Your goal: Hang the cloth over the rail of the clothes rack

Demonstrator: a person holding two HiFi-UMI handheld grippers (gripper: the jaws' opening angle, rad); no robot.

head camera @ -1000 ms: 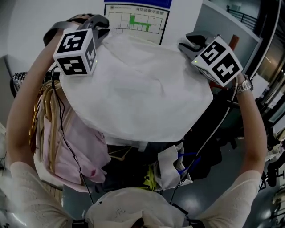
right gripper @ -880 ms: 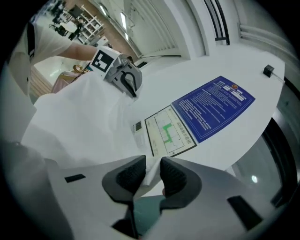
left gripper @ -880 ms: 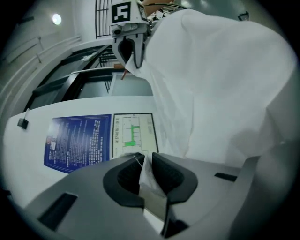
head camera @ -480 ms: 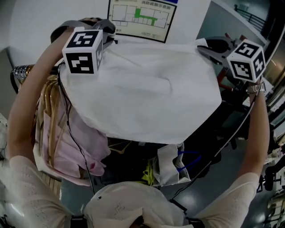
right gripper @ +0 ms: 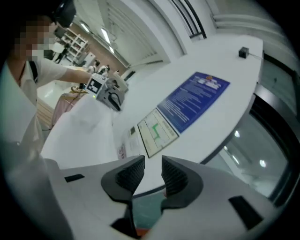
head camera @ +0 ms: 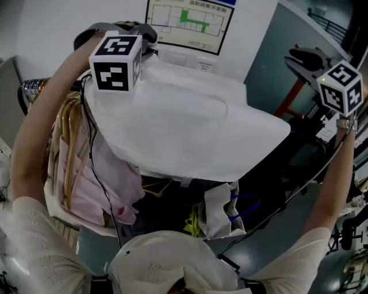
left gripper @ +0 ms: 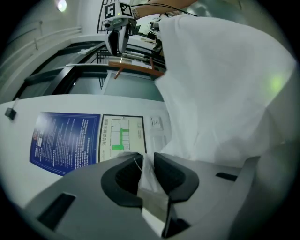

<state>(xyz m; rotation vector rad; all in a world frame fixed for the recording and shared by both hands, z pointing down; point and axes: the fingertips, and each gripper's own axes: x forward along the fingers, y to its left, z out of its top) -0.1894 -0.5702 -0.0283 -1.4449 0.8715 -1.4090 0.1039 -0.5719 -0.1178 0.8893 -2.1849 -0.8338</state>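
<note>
In the head view the white cloth (head camera: pixel 190 132) spreads across the middle of the frame. Its far left corner is at the left gripper (head camera: pixel 144 41) in the upper left, and its right corner hangs free, well apart from the right gripper (head camera: pixel 300 57) at the upper right edge. A chrome rail (head camera: pixel 30 89) shows at the left edge above hangers (head camera: pixel 64 149) and a pink garment (head camera: pixel 95 184). The cloth covers whatever lies under it, so it may rest on the rail, but that cannot be told here.

The left gripper view settles the grip. The left gripper (left gripper: pixel 147 168) has its jaws closed on a thin fold of the cloth (left gripper: pixel 225 84), which billows up the right half of the frame. This view also shows a blue notice (left gripper: pixel 65 143) beside the floor-plan poster (left gripper: pixel 123 138); the head view shows only the poster (head camera: pixel 192 17).

The right gripper view shows the right gripper (right gripper: pixel 153 176) with its jaws apart, just opened further, and nothing between them. The cloth (right gripper: pixel 79 126) lies off to the left.
</note>
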